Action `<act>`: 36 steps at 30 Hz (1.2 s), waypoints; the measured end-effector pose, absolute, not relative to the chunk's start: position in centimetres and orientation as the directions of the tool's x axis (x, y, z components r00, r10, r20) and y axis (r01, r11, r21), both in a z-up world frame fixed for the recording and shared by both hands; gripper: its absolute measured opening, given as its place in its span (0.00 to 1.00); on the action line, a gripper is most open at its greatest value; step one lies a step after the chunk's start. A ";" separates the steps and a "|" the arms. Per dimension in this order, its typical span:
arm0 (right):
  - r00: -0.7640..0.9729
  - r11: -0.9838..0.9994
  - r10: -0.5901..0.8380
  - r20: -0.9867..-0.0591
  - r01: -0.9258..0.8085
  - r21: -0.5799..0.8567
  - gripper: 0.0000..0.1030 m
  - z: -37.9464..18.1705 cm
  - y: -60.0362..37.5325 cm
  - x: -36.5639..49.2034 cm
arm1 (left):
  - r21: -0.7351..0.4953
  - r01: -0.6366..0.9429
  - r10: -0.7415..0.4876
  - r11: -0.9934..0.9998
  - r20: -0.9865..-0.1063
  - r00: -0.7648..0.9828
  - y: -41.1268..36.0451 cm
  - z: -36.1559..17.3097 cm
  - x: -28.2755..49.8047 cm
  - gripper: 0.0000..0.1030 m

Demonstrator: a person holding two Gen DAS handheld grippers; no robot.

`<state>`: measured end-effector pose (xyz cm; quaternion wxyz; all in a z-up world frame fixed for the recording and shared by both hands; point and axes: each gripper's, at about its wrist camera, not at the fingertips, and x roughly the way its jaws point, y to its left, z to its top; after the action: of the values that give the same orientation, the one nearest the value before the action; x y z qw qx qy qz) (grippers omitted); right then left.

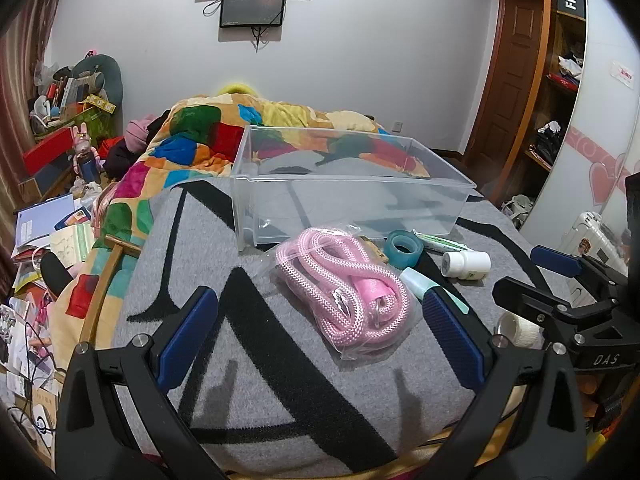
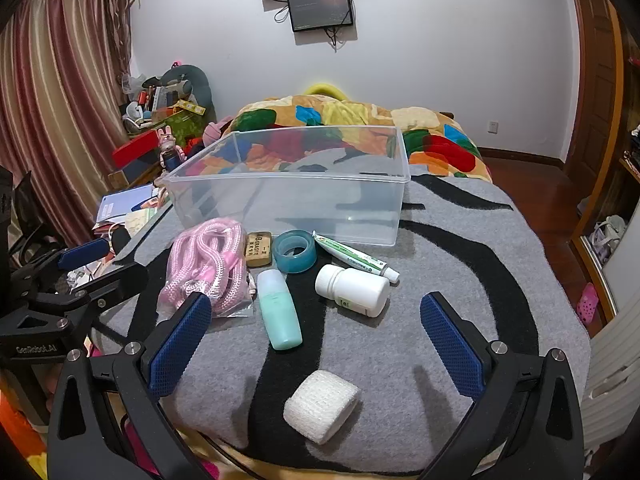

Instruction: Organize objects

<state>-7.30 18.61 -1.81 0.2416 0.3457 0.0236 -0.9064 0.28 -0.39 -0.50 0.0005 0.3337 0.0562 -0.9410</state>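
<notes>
A clear plastic bin [image 1: 440,188] [image 2: 256,178] stands empty on the grey-and-black blanket. In front of it lie a bagged pink rope [image 1: 344,292] [image 2: 208,264], a teal tape roll [image 1: 404,249] [image 2: 295,250], a green-white tube [image 2: 352,258], a white pill bottle [image 1: 466,264] [image 2: 354,290], a mint bottle [image 2: 278,308], a tan block [image 2: 259,249] and a white bandage roll [image 2: 320,406]. My left gripper [image 1: 320,332] is open, low over the rope. My right gripper [image 2: 320,340] is open above the bandage roll, empty.
The grey blanket [image 2: 460,320] covers the bed's near end; a colourful quilt [image 1: 192,136] is heaped behind the bin. Books and clutter [image 1: 44,232] lie on the floor to the left. A wardrobe [image 1: 556,92] stands at the right.
</notes>
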 end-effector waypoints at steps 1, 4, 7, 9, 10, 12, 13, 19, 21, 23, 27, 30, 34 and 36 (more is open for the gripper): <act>-0.644 -0.882 -0.422 -0.638 0.455 0.125 1.00 -1.8 18.6 -7.3 | -0.105 0.038 0.036 -0.994 -0.628 -0.778 -0.4 -0.5 0.3 1.00; -0.644 -0.882 -0.422 -0.638 0.454 0.125 1.00 -1.8 18.5 -7.3 | -0.105 0.038 0.036 -0.994 -0.628 -0.777 -0.4 -0.5 0.3 1.00; -0.644 -0.882 -0.422 -0.638 0.455 0.125 1.00 -1.8 18.5 -7.3 | -0.106 0.038 0.037 -0.994 -0.629 -0.777 -0.4 -0.5 0.3 1.00; -0.643 -0.882 -0.422 -0.639 0.454 0.126 1.00 -1.8 18.6 -7.3 | -0.106 0.039 0.037 -0.994 -0.629 -0.776 -0.4 -0.5 0.2 1.00; -0.643 -0.882 -0.422 -0.639 0.454 0.126 1.00 -1.8 18.5 -7.3 | -0.106 0.040 0.036 -0.994 -0.629 -0.777 -0.4 -0.5 0.2 1.00; -0.643 -0.882 -0.422 -0.639 0.454 0.126 1.00 -1.8 18.6 -7.3 | -0.106 0.040 0.036 -0.994 -0.630 -0.776 -0.4 -0.5 0.2 1.00; -0.643 -0.882 -0.423 -0.639 0.454 0.127 1.00 -1.8 18.6 -7.3 | -0.107 0.040 0.037 -0.993 -0.630 -0.776 -0.4 -0.5 0.2 1.00; -0.642 -0.881 -0.424 -0.639 0.456 0.126 1.00 -1.8 18.5 -7.3 | -0.108 0.039 0.038 -0.993 -0.630 -0.776 -0.4 -0.5 0.2 1.00; -0.642 -0.881 -0.423 -0.639 0.455 0.127 1.00 -1.8 18.5 -7.3 | -0.108 0.040 0.037 -0.993 -0.630 -0.775 -0.4 -0.6 0.2 1.00; -0.642 -0.881 -0.424 -0.639 0.456 0.127 1.00 -1.8 18.5 -7.3 | -0.108 0.040 0.037 -0.993 -0.631 -0.775 -0.4 -0.6 0.2 1.00; -0.641 -0.880 -0.425 -0.639 0.457 0.127 1.00 -1.8 18.4 -7.2 | -0.111 0.040 0.039 -0.993 -0.633 -0.773 -0.4 -0.6 0.3 1.00; -0.642 -0.881 -0.425 -0.639 0.456 0.127 1.00 -1.8 18.4 -7.2 | -0.110 0.041 0.039 -0.993 -0.634 -0.772 -0.3 -0.6 0.3 1.00; -0.641 -0.880 -0.426 -0.639 0.458 0.128 1.00 -1.8 18.4 -7.2 | -0.110 0.041 0.038 -0.993 -0.633 -0.773 -0.3 -0.6 0.3 1.00; -0.638 -0.877 -0.430 -0.638 0.462 0.129 1.00 -1.8 18.1 -7.1 | -0.110 0.041 0.038 -0.993 -0.633 -0.773 -0.3 -0.6 0.3 1.00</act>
<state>-7.07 18.10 -1.80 0.2467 0.3465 0.0232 -0.9048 0.33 -0.32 -0.59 0.0007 0.3369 0.0590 -0.9397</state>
